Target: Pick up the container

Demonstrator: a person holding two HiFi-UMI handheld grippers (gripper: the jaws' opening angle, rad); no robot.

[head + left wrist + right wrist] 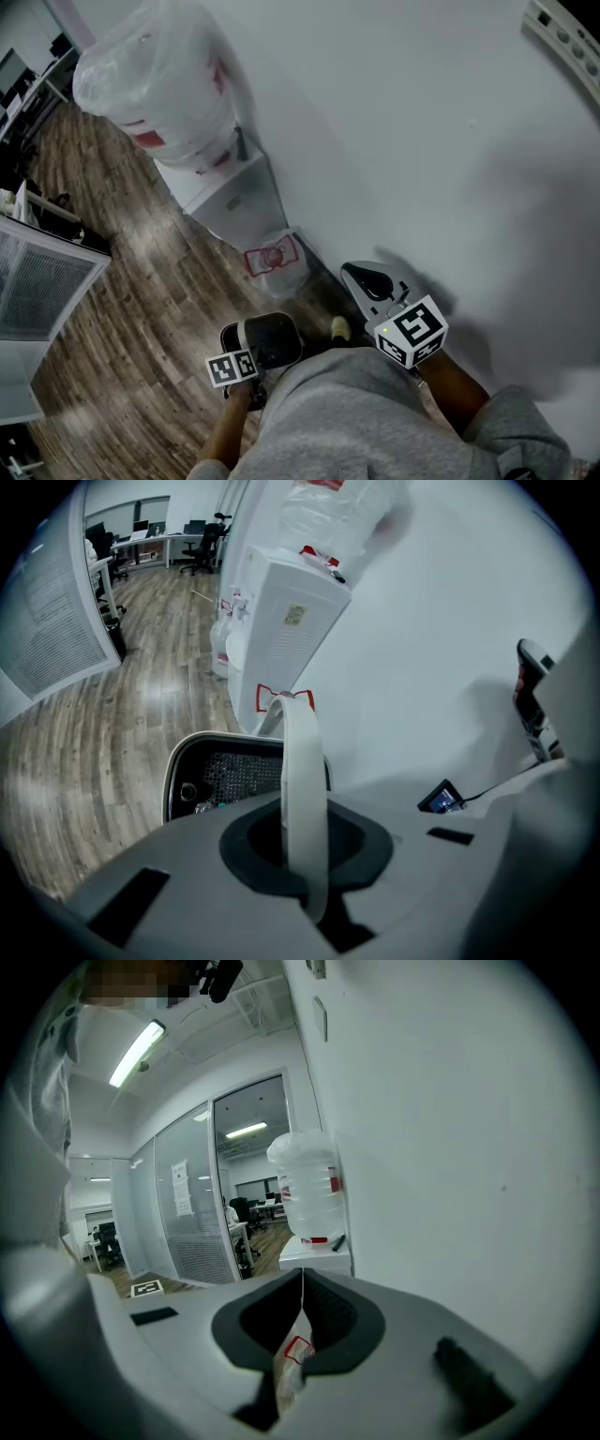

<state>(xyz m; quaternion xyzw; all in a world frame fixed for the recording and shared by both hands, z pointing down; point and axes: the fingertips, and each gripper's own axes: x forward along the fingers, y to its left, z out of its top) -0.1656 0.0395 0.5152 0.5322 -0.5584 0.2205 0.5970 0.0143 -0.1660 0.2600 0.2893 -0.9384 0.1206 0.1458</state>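
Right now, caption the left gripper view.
Left gripper shut on the white handle of the container, water dispenser beyond.

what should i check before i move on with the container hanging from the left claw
1. Left claw shut on the container's white handle: ok.
2. Container hangs below the handle, opening towards the claw: ok.
3. Container clear of the floor: cannot tell.
4. Right claw free to help: not ok, it is shut on a thin plastic bag with red print.
5. Water dispenser apart from the container: ok.
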